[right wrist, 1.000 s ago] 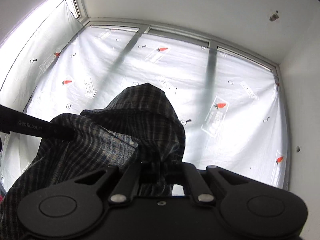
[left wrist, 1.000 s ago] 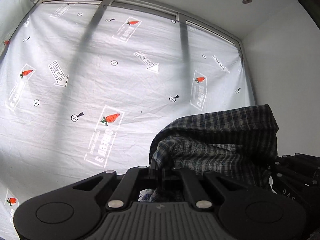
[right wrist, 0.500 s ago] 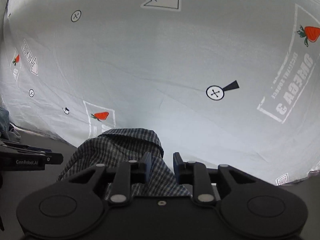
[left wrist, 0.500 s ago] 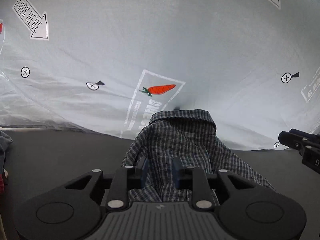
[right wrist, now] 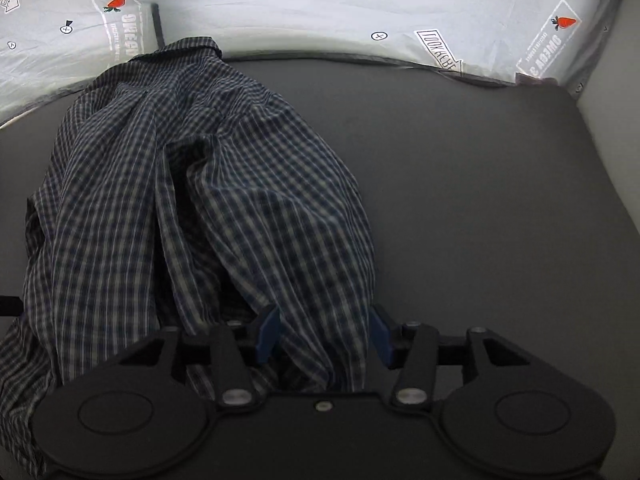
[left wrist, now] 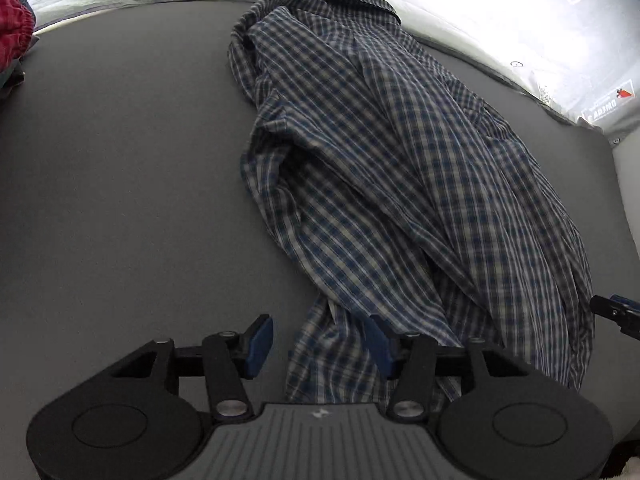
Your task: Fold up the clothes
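Note:
A dark blue and white checked shirt lies crumpled in a long heap on the grey table, collar at the far end. My left gripper is open, its blue pads apart, with the shirt's near hem lying between them. In the right wrist view the same shirt spreads from the far collar toward me. My right gripper is open too, with the shirt's near edge bunched between its blue pads. The right gripper's tip shows at the right edge of the left wrist view.
A white sheet printed with carrots and arrows hangs behind the table's far edge. A red garment lies at the table's far left corner. A pale wall bounds the table on the right.
Both grippers came down from holding the shirt up against the sheet to the table. The shirt now lies on the table, and both grippers have opened and let it go.

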`<state>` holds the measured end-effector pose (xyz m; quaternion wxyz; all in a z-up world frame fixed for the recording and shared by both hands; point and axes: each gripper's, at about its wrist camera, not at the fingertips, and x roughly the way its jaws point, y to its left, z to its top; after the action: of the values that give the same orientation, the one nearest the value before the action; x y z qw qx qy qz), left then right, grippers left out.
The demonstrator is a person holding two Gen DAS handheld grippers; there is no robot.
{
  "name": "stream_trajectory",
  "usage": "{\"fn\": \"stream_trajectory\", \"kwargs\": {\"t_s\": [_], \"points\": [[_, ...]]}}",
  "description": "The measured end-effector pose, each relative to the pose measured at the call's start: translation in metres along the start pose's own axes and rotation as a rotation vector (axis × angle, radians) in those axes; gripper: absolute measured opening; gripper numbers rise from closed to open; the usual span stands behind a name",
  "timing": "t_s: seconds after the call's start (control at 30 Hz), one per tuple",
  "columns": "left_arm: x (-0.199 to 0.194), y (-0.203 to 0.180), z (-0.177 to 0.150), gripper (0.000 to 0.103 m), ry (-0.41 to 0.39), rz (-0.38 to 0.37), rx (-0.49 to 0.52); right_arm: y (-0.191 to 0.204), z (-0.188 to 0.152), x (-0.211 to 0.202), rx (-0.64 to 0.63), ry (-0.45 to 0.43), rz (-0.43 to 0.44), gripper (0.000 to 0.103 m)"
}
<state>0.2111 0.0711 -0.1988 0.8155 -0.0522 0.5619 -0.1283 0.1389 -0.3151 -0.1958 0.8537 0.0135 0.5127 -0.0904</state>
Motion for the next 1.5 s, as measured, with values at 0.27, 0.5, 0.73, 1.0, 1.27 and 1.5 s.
{"fn": "stream_trajectory", "kwargs": {"t_s": [0.27,0.5,0.73,1.0,1.27,1.5], "points": [[-0.013,-0.017,-0.040,0.058,0.015,0.025,0.047,-0.008,-0.065,0.000,-0.023,0.045,-0.064,0.054],[-0.027,-0.028,-0.063,0.058,-0.043,0.069,-0.022,-0.024,-0.063,0.009,0.031,0.050,0.122,0.001],[-0.048,-0.048,-0.087,0.058,-0.117,0.171,-0.014,-0.103,-0.021,-0.048,-0.164,-0.229,-0.370,0.001],[-0.047,-0.067,-0.105,0.059,-0.133,0.298,-0.012,-0.161,0.008,-0.051,-0.220,-0.277,-0.479,0.029],[-0.066,-0.112,-0.110,0.078,-0.242,0.189,0.223,-0.063,-0.061,-0.040,-0.101,-0.126,0.017,0.038],[-0.018,-0.111,-0.114,0.061,-0.111,0.348,0.398,-0.003,-0.097,-0.064,-0.240,-0.126,0.061,0.040]]}}
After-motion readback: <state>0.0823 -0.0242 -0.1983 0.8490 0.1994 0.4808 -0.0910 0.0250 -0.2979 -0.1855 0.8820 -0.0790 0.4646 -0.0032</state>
